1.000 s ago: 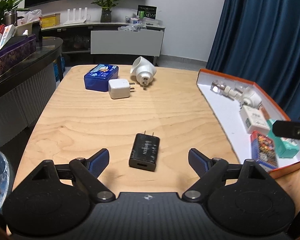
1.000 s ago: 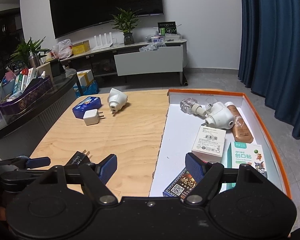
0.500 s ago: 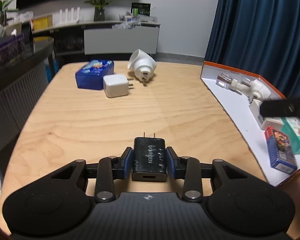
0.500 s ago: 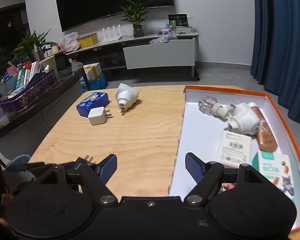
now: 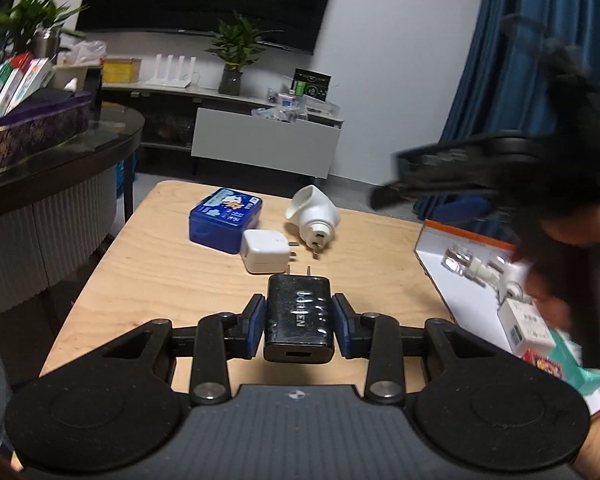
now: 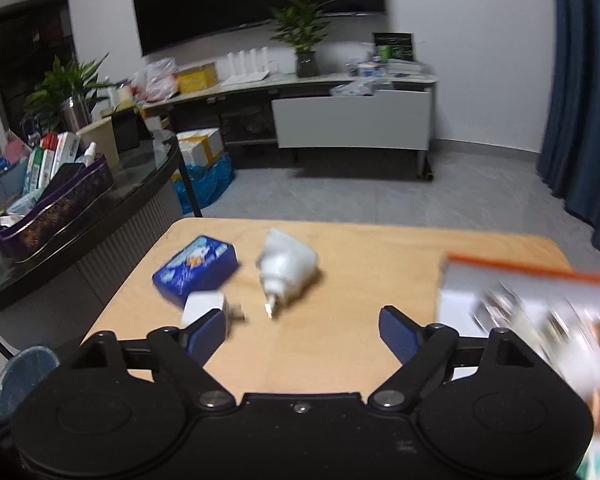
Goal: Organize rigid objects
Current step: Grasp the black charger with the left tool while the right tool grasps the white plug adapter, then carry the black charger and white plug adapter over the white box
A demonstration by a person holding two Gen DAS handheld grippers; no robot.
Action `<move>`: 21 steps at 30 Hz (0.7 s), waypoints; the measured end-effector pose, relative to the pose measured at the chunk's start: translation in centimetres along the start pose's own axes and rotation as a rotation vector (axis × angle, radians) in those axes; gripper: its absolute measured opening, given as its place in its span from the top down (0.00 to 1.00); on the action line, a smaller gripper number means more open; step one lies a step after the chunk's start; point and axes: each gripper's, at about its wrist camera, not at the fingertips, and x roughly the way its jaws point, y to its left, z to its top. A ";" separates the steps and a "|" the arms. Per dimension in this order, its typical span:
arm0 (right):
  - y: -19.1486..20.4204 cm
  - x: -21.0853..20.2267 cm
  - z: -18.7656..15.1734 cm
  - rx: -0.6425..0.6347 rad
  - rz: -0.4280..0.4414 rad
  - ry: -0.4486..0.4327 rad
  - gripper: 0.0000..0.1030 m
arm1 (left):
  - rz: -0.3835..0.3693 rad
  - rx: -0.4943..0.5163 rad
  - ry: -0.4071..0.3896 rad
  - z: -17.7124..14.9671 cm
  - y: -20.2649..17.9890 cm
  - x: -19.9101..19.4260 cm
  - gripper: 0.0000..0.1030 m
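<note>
Left gripper (image 5: 299,322): jaws clamped on black charger (image 5: 299,316), prongs forward, raised above table (image 5: 160,272); partial lettering, unreadable. Right gripper (image 6: 302,330): jaws spread wide, holding nothing. Beyond: white charger (image 5: 265,256), white plug-in unit (image 5: 314,216), blue tin (image 5: 225,220). Right: orange-rimmed tray (image 5: 436,256) with boxes, print blurred.

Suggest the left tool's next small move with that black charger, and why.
Probably carry it right toward the orange-rimmed tray. The left tool is shut on the black charger, and similar items already lie in the tray; the blurred right tool is close above that path.
</note>
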 end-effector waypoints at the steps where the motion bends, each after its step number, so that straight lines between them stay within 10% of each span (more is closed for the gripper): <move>1: 0.1 1.4 0.6 -0.005 0.002 0.013 0.03 | -0.016 -0.026 0.006 0.2 0.3 0.1 0.65; 14: -0.1 15.0 3.4 0.180 -0.031 0.186 0.06 | -0.030 -0.083 0.019 0.3 1.1 1.7 0.65; 16: -0.1 15.0 3.2 0.189 -0.025 0.160 0.26 | -0.029 -0.086 0.028 0.3 1.3 1.9 0.65; 21: 0.5 12.4 2.5 0.145 -0.026 0.126 0.29 | -0.034 -0.088 0.038 0.3 1.3 1.9 0.65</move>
